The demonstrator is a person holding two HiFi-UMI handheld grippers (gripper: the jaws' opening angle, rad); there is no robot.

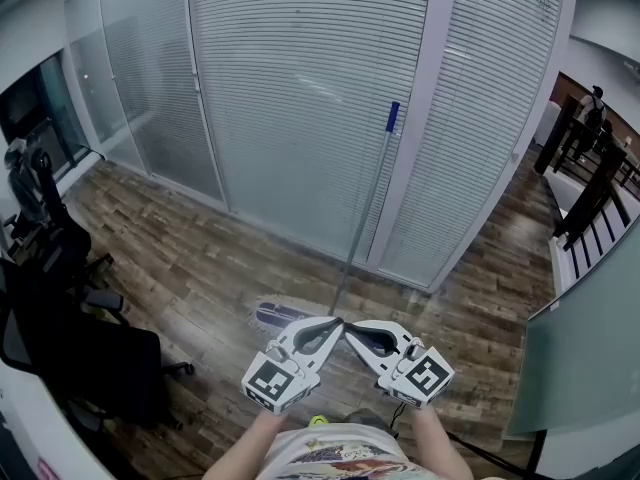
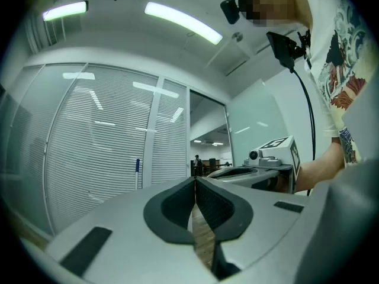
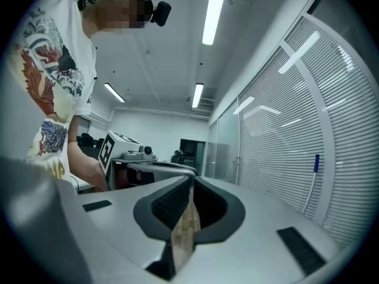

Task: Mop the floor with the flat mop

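Left gripper (image 1: 336,322) and right gripper (image 1: 352,330) both have fingers pressed together, empty. Flat mop (image 1: 369,193) leans untouched on the glass partition (image 1: 300,98), so we haven't mopped any floor (image 1: 200,258) yet.

You have even, fairly bright indoor light. In your left gripper view two ceiling strip lights (image 2: 180,21) burn almost white and repeat as streaks on the glass partition (image 2: 100,135); in your right gripper view long ceiling lights (image 3: 214,10) glare overhead. Both views bend hard toward the rims and end in black corners, and the left gripper (image 2: 195,181) and right gripper (image 3: 190,181) look soft so close to the lens. Your head view is sharp but bows the blinds (image 1: 300,98); the wooden floor (image 1: 200,258) shows a pale sheen below them.
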